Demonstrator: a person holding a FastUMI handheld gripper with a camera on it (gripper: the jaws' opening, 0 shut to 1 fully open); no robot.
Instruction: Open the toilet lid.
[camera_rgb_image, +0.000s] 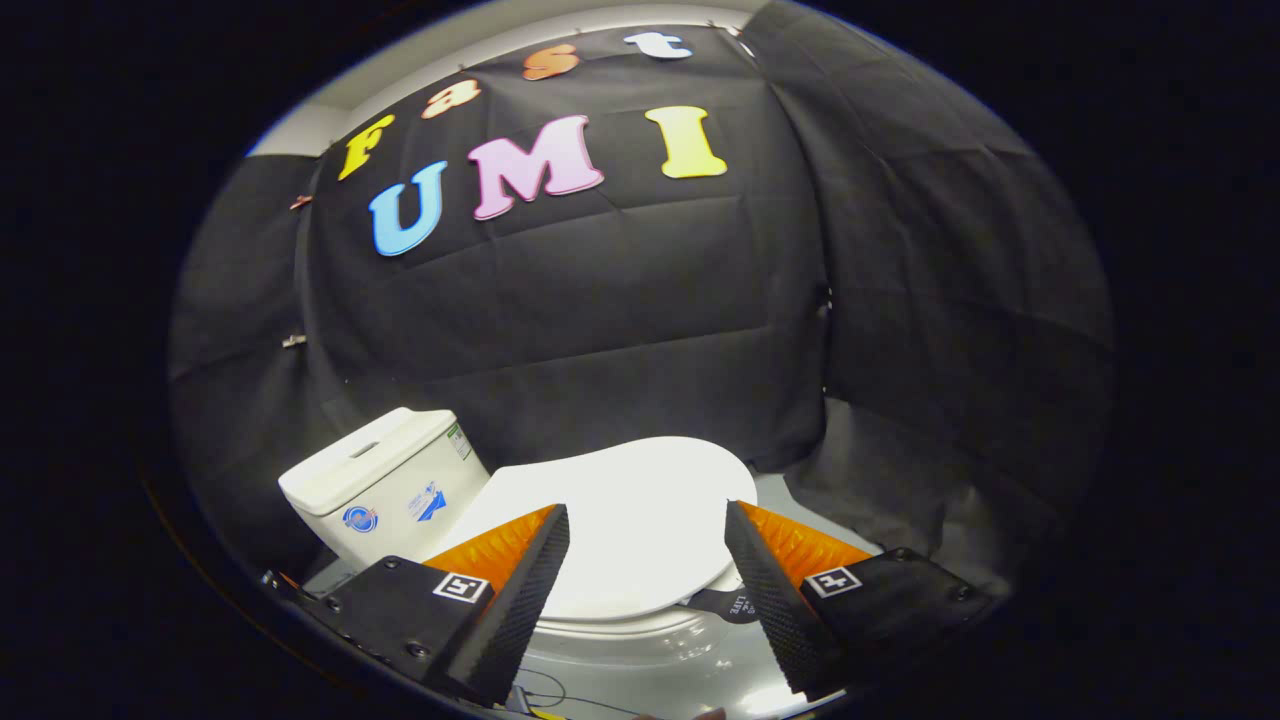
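Note:
A white toilet stands just ahead of me, with its lid down flat over the bowl. The lid's near rim lies between my two fingers, and the bowl's white rim shows beneath it. The white tank with stickers on its side rises beyond my left finger. My gripper is open, fingers spread wide above the lid's front part, holding nothing. A small dark tab sticks out from under the lid by the right finger.
Black cloth walls close in behind the toilet and to the right. A strip of pale floor shows beyond the lid on the right. A thin cable lies low between the fingers.

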